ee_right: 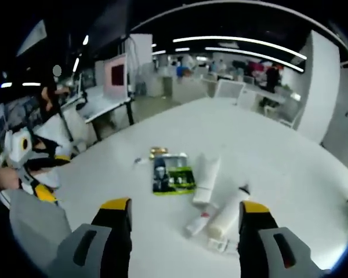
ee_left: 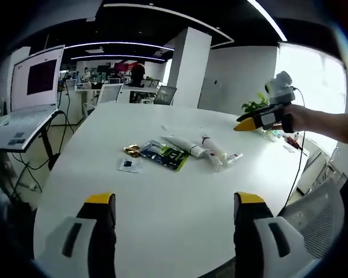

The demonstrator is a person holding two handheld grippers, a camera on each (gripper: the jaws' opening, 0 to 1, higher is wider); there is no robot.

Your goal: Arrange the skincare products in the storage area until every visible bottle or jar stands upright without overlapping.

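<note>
Your skincare products lie in one loose cluster near the middle of the round white table, and none of them stands upright. You can count three tubes, one flat packet and one small sachet, plus a bit of gold foil.

The large white tube lies flat; in your right gripper view its long axis runs away from you, a little to the right. Just beside it is a second white tube, angled the same general way with its narrow end toward the table's far side. A thin small tube with a reddish mark lies between them, touching or nearly touching both. In your left gripper view these same tubes fan out, long axes running left to right.

The green and dark flat packet lies next to the large tube, its long side slanting. The small square sachet lies a little apart from it. The gold foil piece sits at the packet's corner.

Your left gripper hangs over the near table edge, jaws spread wide with nothing between them. Your right gripper is likewise wide apart and empty, near the tubes but not touching them.

A laptop stands open on a side desk.
</note>
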